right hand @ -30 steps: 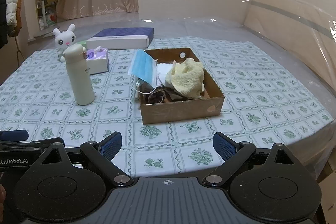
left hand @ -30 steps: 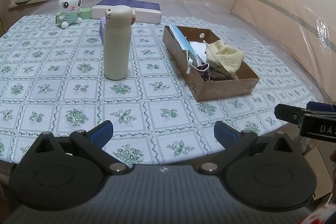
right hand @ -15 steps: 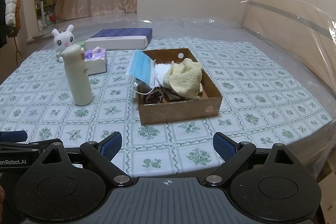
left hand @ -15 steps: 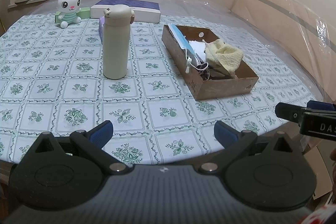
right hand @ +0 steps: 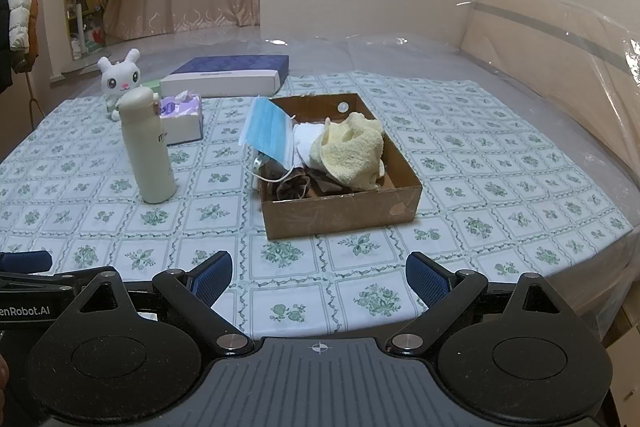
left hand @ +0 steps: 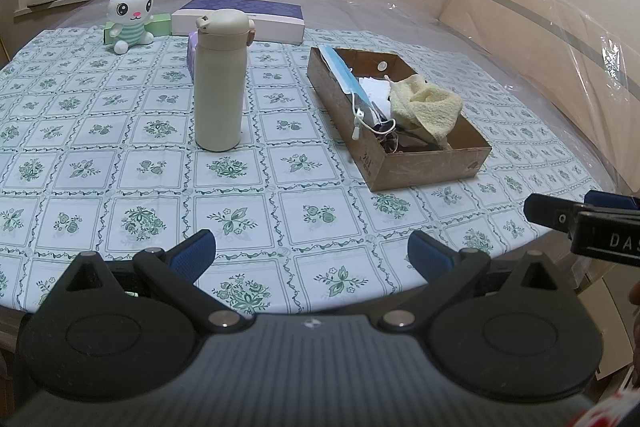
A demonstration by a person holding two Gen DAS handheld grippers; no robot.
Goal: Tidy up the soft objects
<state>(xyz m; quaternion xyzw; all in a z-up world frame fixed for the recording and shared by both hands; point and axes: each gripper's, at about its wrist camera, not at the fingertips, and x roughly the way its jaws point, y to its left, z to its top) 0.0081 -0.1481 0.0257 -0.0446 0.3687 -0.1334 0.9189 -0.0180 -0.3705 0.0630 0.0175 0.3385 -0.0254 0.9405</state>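
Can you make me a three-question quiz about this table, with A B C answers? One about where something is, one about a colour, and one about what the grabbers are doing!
1. Where is the yellow towel?
A. under the bottle
B. inside the cardboard box
C. on the bunny

2. What colour is the face mask?
A. red
B. black
C. blue

3. What are the left gripper and the right gripper doing?
A. both open and empty
B. both squeezing the towel
C. one holding the bottle

Answers: 1 B, the towel lies heaped in the box. 2 C, the mask leaning over the box's left wall is light blue. 3 A, each gripper's fingers are spread apart with only tablecloth between them.
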